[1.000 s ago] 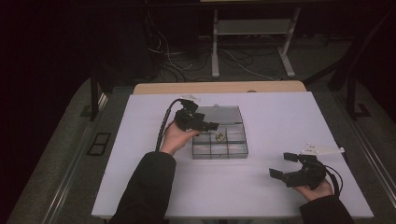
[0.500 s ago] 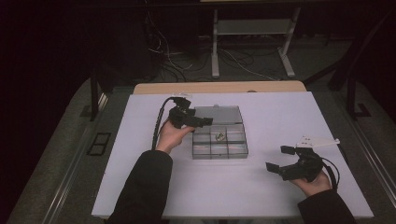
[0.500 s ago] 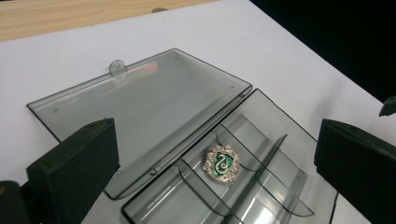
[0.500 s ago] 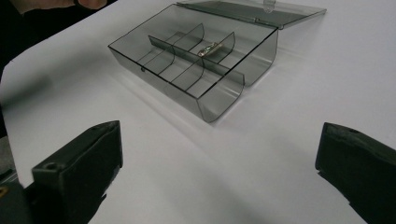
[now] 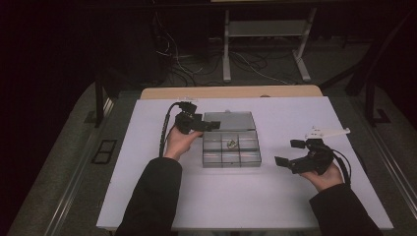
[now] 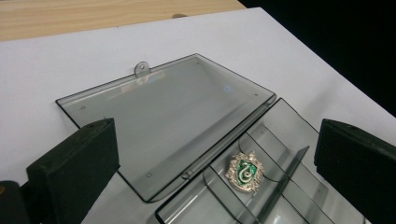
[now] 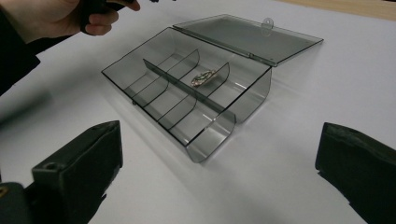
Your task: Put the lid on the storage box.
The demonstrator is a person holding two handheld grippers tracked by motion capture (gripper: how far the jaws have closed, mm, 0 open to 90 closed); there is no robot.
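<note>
Left gripper [image 5: 209, 125] sits at the left back corner of the clear box [image 5: 231, 147], right by where the lid [image 5: 228, 118] joins on. Its jaws have just been opening and now stand spread wide. Nothing is between them; in the left gripper view the lid and the badge [image 6: 244, 171] just lie farther off past the jaws.

The box is in the middle of the white table [image 5: 147, 196]. It's smoky see-thru plastic w/ small rooms inside, split by thin walls. The lid is flipped all the way back and lies flat on the table behind the box. A tiny tab [image 6: 141, 69] sticks out on its far edge.

I think the box is light and stiff but smooth, so it could slide or tip if pushed from one side. The thin walls and the hinge look easy to crack. Best spot to grab the lid is prob the tab or the far edge. For the box, a side wall.

The badge lies in one of the back rooms, near the middle. It's a little metal shield, gold-ish edge, green middle w/ a curly silver snake shape. Looks hard and small, maybe slippery. Pinch it by its edges. There may be a thin cord or line by it, can't tell for sure. No words I can read on it or the box.

Right gripper [image 5: 291, 153] hovers well apart from the box, on the right side. Jaws spread wide, holding nothing.
</note>
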